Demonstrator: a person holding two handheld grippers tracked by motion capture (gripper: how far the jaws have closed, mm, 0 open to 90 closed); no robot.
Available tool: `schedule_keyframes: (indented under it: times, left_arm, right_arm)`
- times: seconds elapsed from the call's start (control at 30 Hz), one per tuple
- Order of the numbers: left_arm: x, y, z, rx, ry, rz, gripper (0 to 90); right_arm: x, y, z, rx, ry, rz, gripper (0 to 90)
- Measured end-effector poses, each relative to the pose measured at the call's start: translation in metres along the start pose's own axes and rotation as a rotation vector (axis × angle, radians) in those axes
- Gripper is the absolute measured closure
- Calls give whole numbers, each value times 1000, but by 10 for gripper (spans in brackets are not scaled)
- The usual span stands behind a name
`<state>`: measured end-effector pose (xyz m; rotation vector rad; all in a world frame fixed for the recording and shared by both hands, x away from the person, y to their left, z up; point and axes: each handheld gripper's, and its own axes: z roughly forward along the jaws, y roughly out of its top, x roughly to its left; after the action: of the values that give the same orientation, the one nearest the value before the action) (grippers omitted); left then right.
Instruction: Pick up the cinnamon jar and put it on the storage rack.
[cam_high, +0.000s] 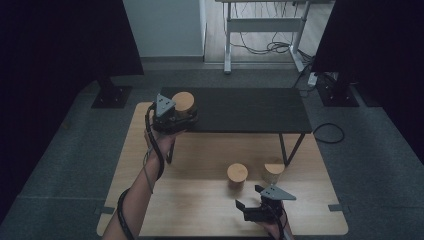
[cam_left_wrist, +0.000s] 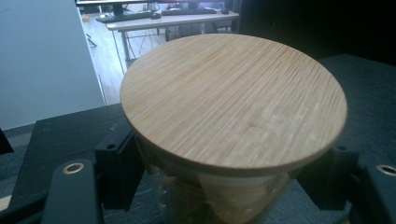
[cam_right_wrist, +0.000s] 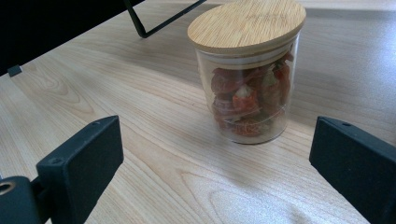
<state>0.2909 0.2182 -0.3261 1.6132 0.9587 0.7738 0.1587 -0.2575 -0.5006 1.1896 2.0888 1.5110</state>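
Two grippers are at work here, one raised at the shelf and one low at the near edge of the table. The left gripper (cam_high: 186, 116) is clamped on a glass jar (cam_high: 183, 102) with a round wooden lid (cam_left_wrist: 233, 100); in the left gripper view its black jaws press against the glass from both sides just under the lid, and pale contents show dimly through the wall. The jar sits at the left front corner of the black shelf (cam_high: 250, 111), a low dark platform on thin metal legs standing on the far half of the wooden table (cam_high: 200, 200); whether its base rests on the shelf top cannot be told. The person's left forearm reaches up to it from the bottom of the high view, with the cable wound around it.

The right gripper (cam_high: 246, 201) hovers low over the near right part of the table, its jaws spread wide with nothing between them. Just beyond them stands a second jar (cam_right_wrist: 247, 74), upright, lid on, filled with red and pale pieces. In the high view a third jar (cam_high: 273, 171) stands just to its right, close to a shelf leg. Grey carpet (cam_high: 60, 165) surrounds the table.
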Motion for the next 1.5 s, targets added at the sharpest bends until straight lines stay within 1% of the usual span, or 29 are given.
schedule_keyframes:
  times: [0.1, 0.2, 0.33, 0.57, 0.67, 1.1, 1.2, 1.23, 1.27, 1.3, 1.43, 1.5]
  left_arm:
    - [3, 0, 1, -4, 3, -30, 253]
    - [2, 0, 4, 7, 15, -21, 253]
    - [2, 0, 6, 10, 19, -25, 254]
    - [-3, -1, 12, 18, 46, -19, 251]
    - [-4, -1, 12, 20, 49, -11, 251]
    - [-4, 0, 12, 24, 49, -14, 249]
    - [-5, 0, 12, 25, 52, -21, 243]
    - [-4, 0, 13, 32, 47, -18, 243]
    - [-4, 0, 13, 32, 47, -18, 215]
    - [-4, 3, 13, 47, 46, -14, 191]
    - [-1, 1, 8, 30, 41, -34, 113]
    - [-2, 2, 5, 29, 44, -31, 103]
  right_arm:
    - [0, 0, 0, -3, 1, 1, 25]
    - [0, 0, 0, -1, 0, 0, 25]
    - [0, 0, 0, -1, 0, -3, 25]
    - [1, 0, 0, 2, -6, 0, 26]
    - [1, 0, 0, 0, -7, -1, 27]
    - [3, 0, 2, 9, -14, -5, 28]
    - [3, 0, 2, 10, -14, -5, 28]
    - [3, 0, 2, 10, -15, -4, 28]
    - [3, 0, 2, 10, -16, -4, 28]
    - [3, 0, 2, 10, -18, -2, 28]
    - [3, 0, 2, 11, -21, 1, 27]
    - [3, 0, 3, 12, -21, 0, 27]
